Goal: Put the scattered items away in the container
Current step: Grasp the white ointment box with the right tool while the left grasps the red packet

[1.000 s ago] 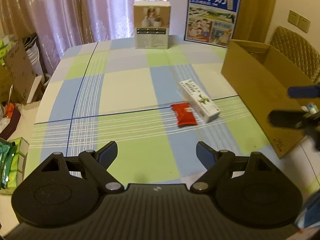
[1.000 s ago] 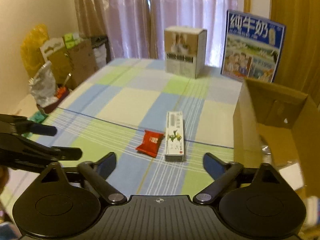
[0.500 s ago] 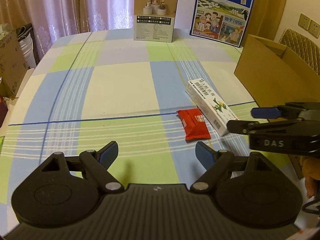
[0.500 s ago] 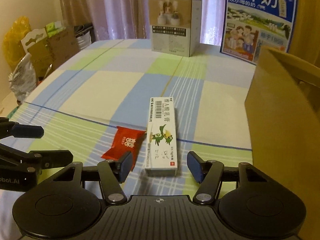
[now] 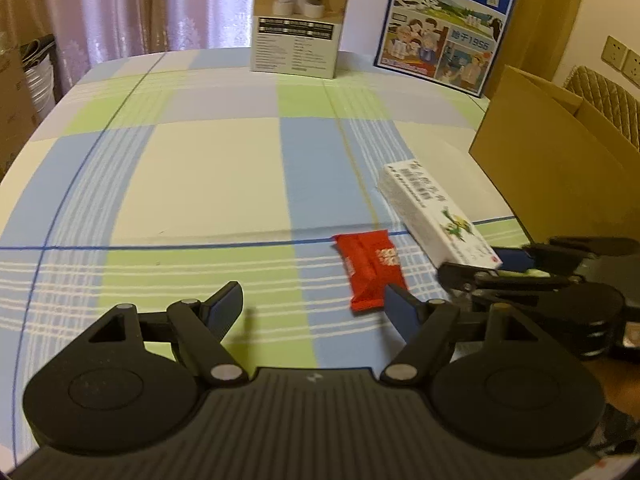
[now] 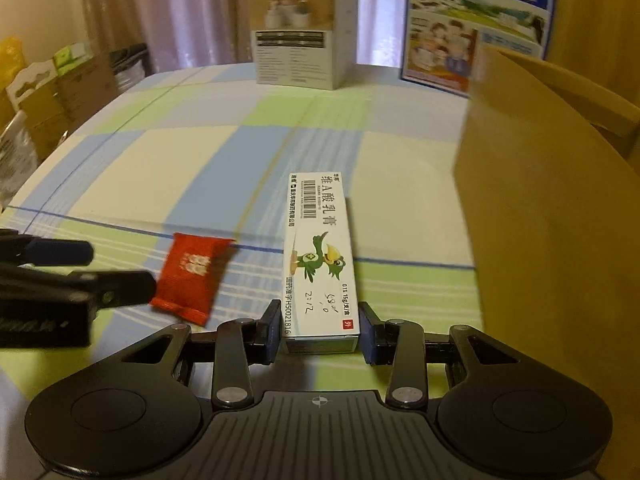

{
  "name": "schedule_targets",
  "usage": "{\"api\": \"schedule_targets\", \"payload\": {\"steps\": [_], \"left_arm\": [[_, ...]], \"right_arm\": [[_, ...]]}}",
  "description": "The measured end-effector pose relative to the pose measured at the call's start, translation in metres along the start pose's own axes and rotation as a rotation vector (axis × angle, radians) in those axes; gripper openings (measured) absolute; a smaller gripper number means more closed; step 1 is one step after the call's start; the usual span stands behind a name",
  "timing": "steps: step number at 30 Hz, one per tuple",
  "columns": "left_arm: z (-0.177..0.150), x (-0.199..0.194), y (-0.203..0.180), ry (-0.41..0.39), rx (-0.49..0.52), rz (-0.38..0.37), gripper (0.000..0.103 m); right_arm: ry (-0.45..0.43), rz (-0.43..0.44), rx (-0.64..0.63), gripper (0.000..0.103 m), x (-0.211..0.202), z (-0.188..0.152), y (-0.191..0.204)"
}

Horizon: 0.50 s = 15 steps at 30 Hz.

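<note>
A red snack packet (image 5: 370, 268) (image 6: 192, 276) lies on the checked tablecloth (image 5: 216, 184) next to a long white ointment box (image 5: 436, 220) (image 6: 320, 256). My left gripper (image 5: 312, 308) (image 6: 112, 268) is low over the cloth and its jaws are closing. The packet's near end lies just inside its right fingertip (image 5: 396, 304), with no pad pressing on it. My right gripper (image 6: 320, 322) (image 5: 476, 266) is closing on the near end of the white box, both pads against its sides. The open cardboard container (image 5: 552, 184) (image 6: 540, 200) stands at the right.
A beige product box (image 5: 300, 20) (image 6: 300, 28) and a blue milk carton (image 5: 448, 24) (image 6: 476, 24) stand at the table's far edge. A quilted chair back (image 5: 600, 92) rises behind the container. Cartons and bags (image 6: 60, 92) sit off the table's left side.
Both grippers sank toward the table and moved in on the items. The right jaws narrowed onto the white box's near end. The left jaws narrowed slightly beside the red packet.
</note>
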<state>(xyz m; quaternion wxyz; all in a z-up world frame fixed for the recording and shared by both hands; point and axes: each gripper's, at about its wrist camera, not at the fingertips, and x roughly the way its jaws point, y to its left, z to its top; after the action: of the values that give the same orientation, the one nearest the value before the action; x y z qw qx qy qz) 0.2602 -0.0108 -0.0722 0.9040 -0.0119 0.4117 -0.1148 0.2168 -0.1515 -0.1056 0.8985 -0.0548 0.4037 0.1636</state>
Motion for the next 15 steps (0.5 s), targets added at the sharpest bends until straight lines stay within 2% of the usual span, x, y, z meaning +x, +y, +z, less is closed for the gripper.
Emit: {"api": "schedule_targets", "payload": {"steps": [5, 10, 11, 12, 14, 15], "left_arm": [[0.008, 0.019, -0.013, 0.009, 0.021, -0.036, 0.062], [0.014, 0.039, -0.025, 0.029, 0.024, -0.07, 0.056], [0.015, 0.042, -0.027, 0.037, 0.029, -0.068, 0.049], [0.014, 0.044, -0.028, 0.033, 0.042, -0.057, 0.047], [0.012, 0.043, -0.03, 0.029, 0.076, -0.033, 0.031], [0.011, 0.041, -0.028, 0.032, 0.081, -0.026, 0.031]], "right_arm": [[-0.004, 0.012, 0.0, 0.036, -0.006, -0.004, -0.002], [-0.013, 0.019, 0.01, 0.036, -0.006, -0.006, -0.003], [-0.016, 0.02, 0.007, 0.036, -0.006, -0.007, -0.003], [-0.021, 0.021, 0.006, 0.036, -0.006, -0.007, -0.003], [-0.027, 0.024, 0.001, 0.039, -0.005, -0.008, -0.003], [-0.029, 0.025, -0.004, 0.041, -0.004, -0.007, -0.002]]}}
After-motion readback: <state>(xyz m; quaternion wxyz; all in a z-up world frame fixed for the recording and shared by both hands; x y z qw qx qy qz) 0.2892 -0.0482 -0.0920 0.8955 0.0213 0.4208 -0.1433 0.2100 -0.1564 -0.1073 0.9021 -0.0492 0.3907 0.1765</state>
